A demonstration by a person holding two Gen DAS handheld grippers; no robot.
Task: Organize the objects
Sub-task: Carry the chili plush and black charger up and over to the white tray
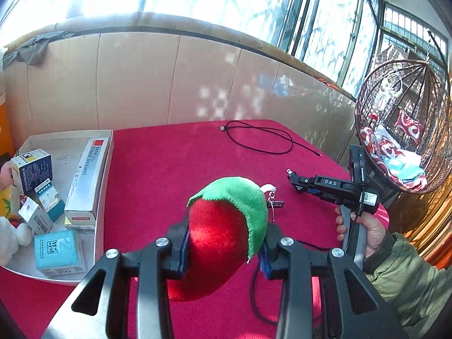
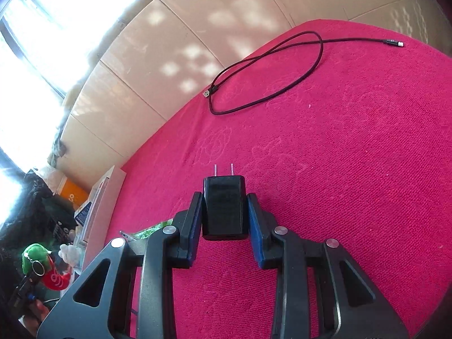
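your left tool point(image 1: 223, 250) is clamped on the plush strawberry point(image 1: 223, 231) above the red surface point(image 1: 175, 163); it's soft and light, so hold mid-body. your right tool point(image 2: 225, 214) pinches the rigid, smooth charger point(image 2: 224, 206) by its flat sides.

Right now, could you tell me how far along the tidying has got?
Several small boxes already sit in the white tray. In hand: the left gripper clamps the red-and-green plush toy, and the right gripper clamps the black charger plug. Left to do: the black cable lies loose on the red cloth.
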